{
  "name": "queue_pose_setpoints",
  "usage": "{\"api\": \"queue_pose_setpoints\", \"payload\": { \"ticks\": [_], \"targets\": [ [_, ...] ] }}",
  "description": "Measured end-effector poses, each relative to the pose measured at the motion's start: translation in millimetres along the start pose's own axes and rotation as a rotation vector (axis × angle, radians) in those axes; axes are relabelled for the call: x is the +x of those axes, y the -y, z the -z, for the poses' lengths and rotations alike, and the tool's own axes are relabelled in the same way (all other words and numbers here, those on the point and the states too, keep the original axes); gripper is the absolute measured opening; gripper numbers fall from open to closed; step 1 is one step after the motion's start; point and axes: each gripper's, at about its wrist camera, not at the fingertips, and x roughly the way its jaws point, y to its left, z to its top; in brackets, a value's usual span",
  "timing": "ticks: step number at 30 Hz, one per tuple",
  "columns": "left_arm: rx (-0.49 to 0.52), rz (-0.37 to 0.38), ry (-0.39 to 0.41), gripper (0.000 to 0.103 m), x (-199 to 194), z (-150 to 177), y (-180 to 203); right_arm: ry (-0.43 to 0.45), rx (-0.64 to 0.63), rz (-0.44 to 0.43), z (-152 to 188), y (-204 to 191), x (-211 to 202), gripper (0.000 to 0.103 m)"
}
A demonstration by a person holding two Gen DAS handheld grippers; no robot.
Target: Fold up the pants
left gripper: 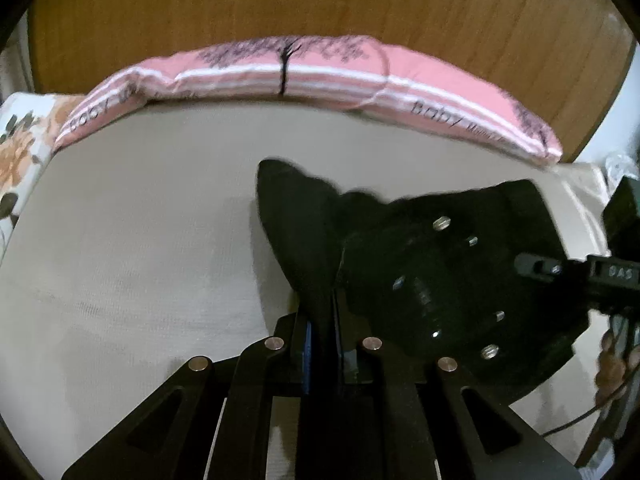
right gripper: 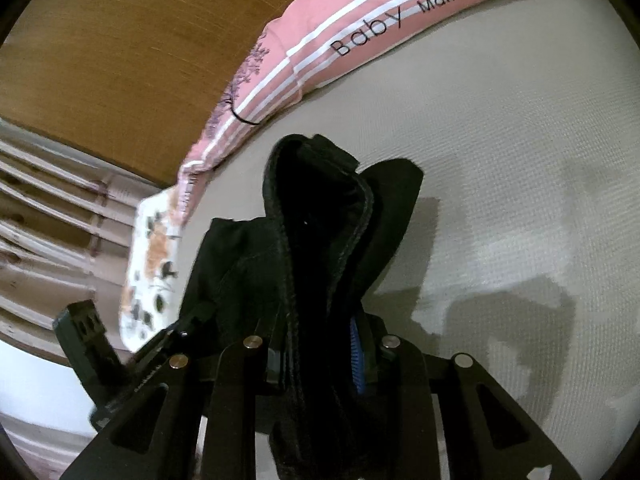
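Both claws pinch the black pants (right gripper: 320, 240) — left gripper (left gripper: 320, 340), right gripper (right gripper: 320, 360); held up over the bed sheet (left gripper: 140, 240) — no neat fold shows yet

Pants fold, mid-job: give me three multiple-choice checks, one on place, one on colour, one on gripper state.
1. Where is the pink pillow?
A. along the bed's far edge, against the wooden headboard
B. under the pants
C. on the floor

2. What colour are the pants?
A. white
B. black
C. red

3. What is the left gripper doing?
A. open, holding nothing
B. gripping the pillow
C. shut on the pants

Key: 1 A, it lies between sheet and headboard; 2 B, dark cloth in both views; 3 C, cloth is pinched between its fingers, as in the right gripper.
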Motion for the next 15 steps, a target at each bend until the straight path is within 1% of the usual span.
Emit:
{"api": "queue_pose_setpoints", "payload": {
  "ticks": [3,5,6,7,8,11,13,14,15],
  "targets": [
    [-0.006,-0.007,-0.031,0.012,15,14,-9,-0.002,-0.040,0.072,3,4,6,0.025],
    [-0.008,-0.004,-0.026,0.015,20,20,-11,-0.007,-0.042,0.120,4,11,12,0.036],
    [-0.005,-0.006,-0.020,0.016,20,21,-11,-0.008,-0.041,0.132,5,13,14,0.039],
    [0.006,-0.009,-0.015,0.016,21,22,-10,-0.004,-0.048,0.156,7,15,16,0.046],
    [0.010,-0.019,-0.011,0.020,22,23,-9,0.001,-0.058,0.181,8,17,17,0.051],
    [0.016,-0.029,-0.004,0.024,24,24,-10,0.019,-0.089,0.208,10,16,17,0.056],
    [0.002,-0.038,-0.005,0.030,21,24,-11,0.023,-0.108,0.242,10,13,15,0.059],
    [-0.013,-0.049,-0.010,0.035,19,24,-12,0.026,-0.118,0.258,11,11,14,0.060],
    [-0.029,-0.058,-0.016,0.039,15,24,-13,0.028,-0.132,0.270,13,8,11,0.060]
  ]
}}
